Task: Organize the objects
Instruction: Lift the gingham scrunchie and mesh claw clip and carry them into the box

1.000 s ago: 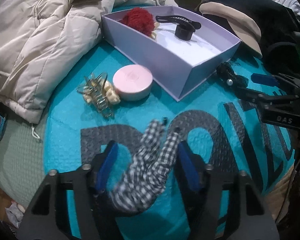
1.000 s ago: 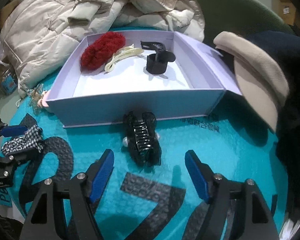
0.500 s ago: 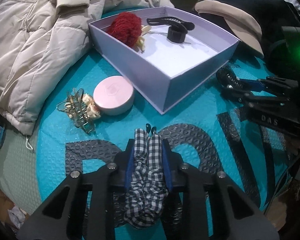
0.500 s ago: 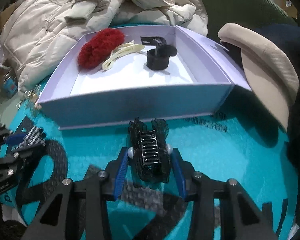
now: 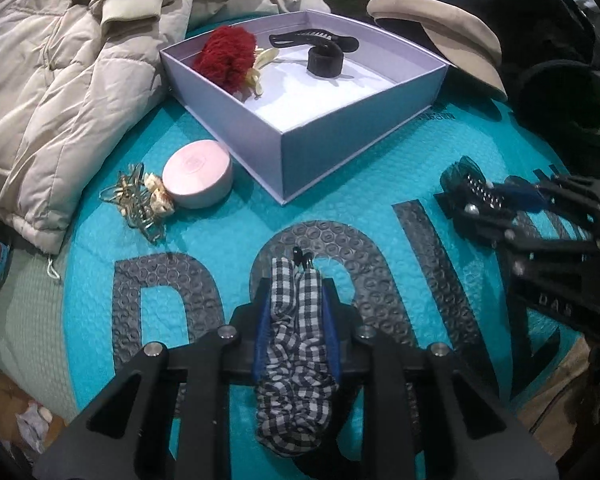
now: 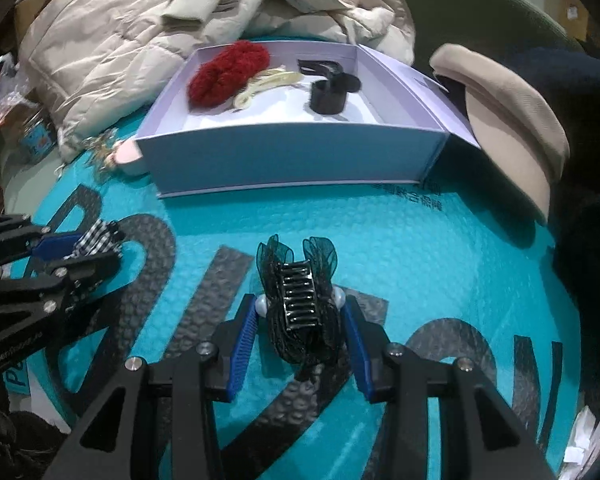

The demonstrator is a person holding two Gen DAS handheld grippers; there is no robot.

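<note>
My left gripper (image 5: 296, 312) is shut on a black-and-white checked scrunchie (image 5: 294, 344) and holds it over the teal bubble mailer (image 5: 380, 184). My right gripper (image 6: 300, 312) is shut on a black lace hair claw (image 6: 300, 300) with pearls, also over the mailer; it also shows in the left wrist view (image 5: 472, 196). The open lilac box (image 5: 340, 128) stands ahead and holds a red fuzzy scrunchie (image 5: 228, 56), a cream clip (image 5: 260, 68), a black clip (image 5: 312, 38) and a black band (image 5: 324, 62).
A pink round case (image 5: 198, 178) and a gold hair claw (image 5: 140, 204) lie left of the box. A beige puffer jacket (image 5: 60, 60) lies at the left and back. A beige cap (image 5: 440, 24) and dark clothing (image 5: 540, 40) lie at the right.
Both grippers closed, the left on the checked scrunchie, the right on the black lace claw, then drew back from the box with them.
</note>
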